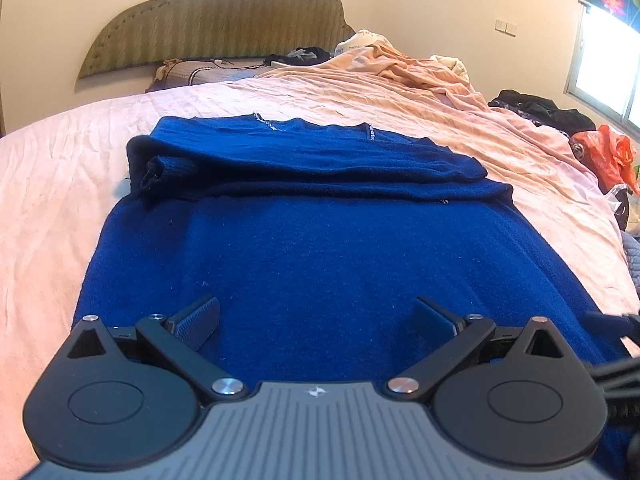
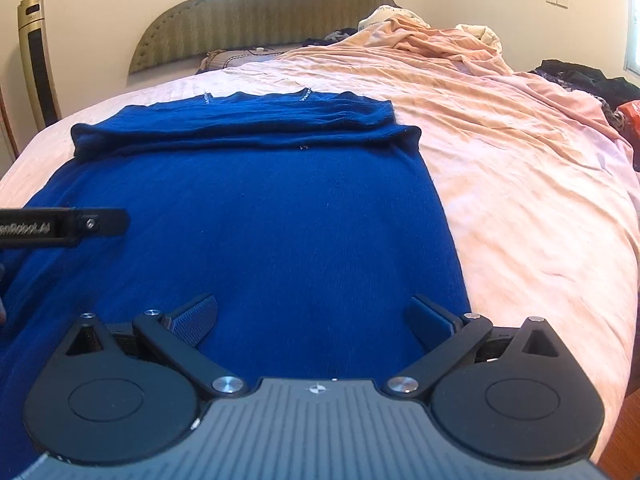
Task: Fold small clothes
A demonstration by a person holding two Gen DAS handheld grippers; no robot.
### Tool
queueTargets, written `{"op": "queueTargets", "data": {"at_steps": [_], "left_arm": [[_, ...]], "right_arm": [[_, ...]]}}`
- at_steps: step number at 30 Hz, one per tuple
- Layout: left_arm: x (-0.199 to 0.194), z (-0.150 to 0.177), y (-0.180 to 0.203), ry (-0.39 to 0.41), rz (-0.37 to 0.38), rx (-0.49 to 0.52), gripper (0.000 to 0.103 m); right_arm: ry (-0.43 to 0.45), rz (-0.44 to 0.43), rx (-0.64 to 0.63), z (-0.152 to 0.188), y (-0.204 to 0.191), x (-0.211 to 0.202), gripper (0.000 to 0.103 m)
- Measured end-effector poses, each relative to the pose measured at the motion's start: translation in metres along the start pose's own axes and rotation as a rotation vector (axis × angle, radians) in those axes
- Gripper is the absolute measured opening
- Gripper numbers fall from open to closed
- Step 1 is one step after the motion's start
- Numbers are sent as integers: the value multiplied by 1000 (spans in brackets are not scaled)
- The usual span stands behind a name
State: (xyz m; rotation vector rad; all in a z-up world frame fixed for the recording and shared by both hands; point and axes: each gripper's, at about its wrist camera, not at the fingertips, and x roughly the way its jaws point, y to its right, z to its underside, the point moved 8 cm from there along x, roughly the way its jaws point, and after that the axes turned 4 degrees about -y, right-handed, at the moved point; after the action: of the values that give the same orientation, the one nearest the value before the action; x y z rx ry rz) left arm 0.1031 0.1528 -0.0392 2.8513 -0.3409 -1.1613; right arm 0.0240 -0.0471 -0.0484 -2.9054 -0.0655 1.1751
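Both the left gripper (image 1: 316, 320) and right gripper (image 2: 314, 318) gape wide, holding nothing. The blue sweater (image 1: 320, 248) lies just ahead; each should pinch the near hem evenly.

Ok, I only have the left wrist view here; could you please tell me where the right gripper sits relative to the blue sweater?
Observer: The right gripper is open over the near part of the blue sweater, its right finger just inside the sweater's right edge; pink bedsheet lies beyond.
Operator: Thank you. Does the left gripper show from that side?
Observer: Yes, a finger of the left gripper reaches in from the left edge, over the sweater's left half.
Operator: And is anything standing beside the bed there?
Observer: A tall gold-and-black tower appliance stands by the wall, left of the bed.
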Motion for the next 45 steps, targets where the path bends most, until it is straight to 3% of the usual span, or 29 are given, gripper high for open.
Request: {"op": "queueTargets", "data": {"at_steps": [3,8,12,16,45], "left_arm": [[2,0,1,-10,-21,19,103],[-7,13,18,-59,-138,144,103],[-32,33,21,-82,-127,87,103],[-48,52,24,-52,-134,91,103],[-47,49,24,-47,-138,87,103]], "right_arm": [[-8,-15,1,-5,-1,9,103],[-7,-16,3,-5,-1,9,102],[-6,-15,4,-3,-2,8,102],[-5,-15,3,-4,-2,8,102],[2,-17,4,20,-7,-13,103]]}}
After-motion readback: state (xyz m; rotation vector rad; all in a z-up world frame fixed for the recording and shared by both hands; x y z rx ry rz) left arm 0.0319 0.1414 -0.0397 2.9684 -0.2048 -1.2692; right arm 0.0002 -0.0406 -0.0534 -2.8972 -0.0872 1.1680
